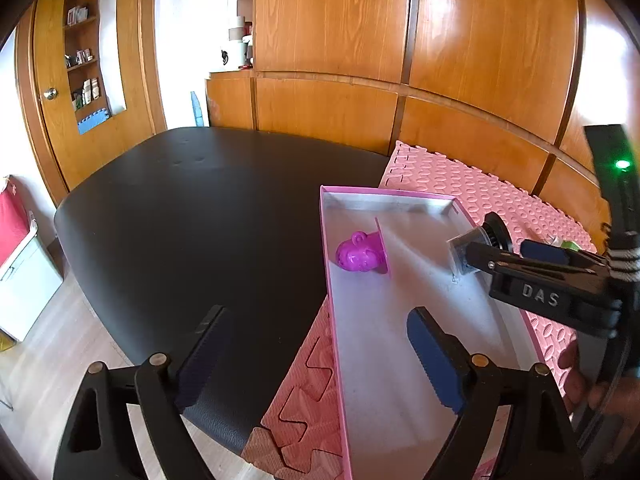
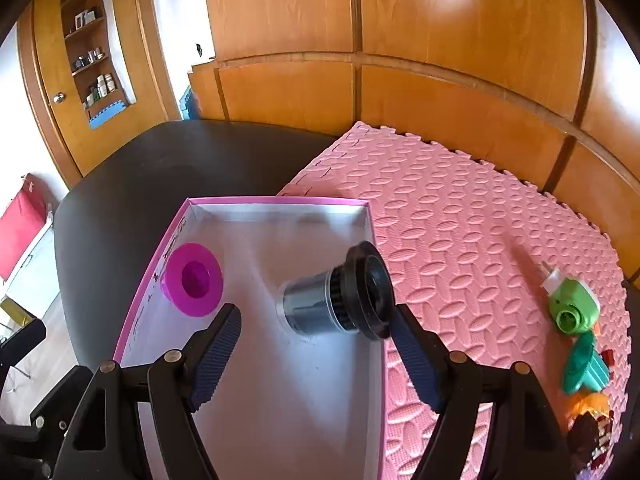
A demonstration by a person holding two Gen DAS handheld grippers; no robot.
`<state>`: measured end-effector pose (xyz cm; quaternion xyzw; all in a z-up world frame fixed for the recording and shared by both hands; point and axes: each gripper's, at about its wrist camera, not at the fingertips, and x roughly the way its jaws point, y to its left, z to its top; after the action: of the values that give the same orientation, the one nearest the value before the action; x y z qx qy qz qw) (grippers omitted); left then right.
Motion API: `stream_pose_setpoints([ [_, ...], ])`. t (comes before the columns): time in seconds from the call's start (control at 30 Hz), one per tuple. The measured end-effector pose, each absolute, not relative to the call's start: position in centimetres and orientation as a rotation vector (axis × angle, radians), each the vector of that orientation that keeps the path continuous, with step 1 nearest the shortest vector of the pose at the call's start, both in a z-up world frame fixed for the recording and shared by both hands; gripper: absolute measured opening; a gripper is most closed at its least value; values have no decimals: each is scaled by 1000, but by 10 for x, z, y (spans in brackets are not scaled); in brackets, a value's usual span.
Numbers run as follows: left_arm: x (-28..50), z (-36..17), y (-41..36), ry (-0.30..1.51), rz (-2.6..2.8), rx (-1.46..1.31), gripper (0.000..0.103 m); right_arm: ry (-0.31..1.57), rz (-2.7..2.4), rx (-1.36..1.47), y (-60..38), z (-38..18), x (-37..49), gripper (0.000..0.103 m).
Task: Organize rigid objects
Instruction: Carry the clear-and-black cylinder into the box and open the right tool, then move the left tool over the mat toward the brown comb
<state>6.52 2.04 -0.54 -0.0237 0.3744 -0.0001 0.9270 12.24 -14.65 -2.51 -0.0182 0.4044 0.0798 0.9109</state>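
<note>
On the bench [image 2: 120, 184], the pink box [image 2: 280, 201] already holds a magenta toy [image 2: 194, 279] and a black cylinder [image 2: 340, 300], the latter lying in front of the right hand-held gripper [image 2: 316, 344], whose jaws stand apart and empty. The left hand-held gripper [image 1: 316, 356] is likewise apart over the box's near end. The drop-off step looks finished; next the right should reach for the green toy [image 2: 574, 308] on the pink mat [image 2: 460, 208].

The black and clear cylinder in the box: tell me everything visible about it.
The cylinder has a clear, glossy plastic-looking body with dark contents, a ribbed black collar and a wide black flanged cap. It lies on its side on the white floor of the pink-rimmed box, cap toward the right wall, ahead of the right gripper's fingers.
</note>
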Motion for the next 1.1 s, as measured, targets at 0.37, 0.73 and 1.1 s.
stream_pose_setpoints([
  [0.37,57,-4,14,766,-13,-41,90,748,109,-89,-149,-9,79,78],
  [0.73,47,0,-3,750,-50,0,90,687,42,-91,-170,3,48,78],
  [1.1,45,3,-28,750,-111,43,90,667,-77,-49,-235,9,28,78],
])
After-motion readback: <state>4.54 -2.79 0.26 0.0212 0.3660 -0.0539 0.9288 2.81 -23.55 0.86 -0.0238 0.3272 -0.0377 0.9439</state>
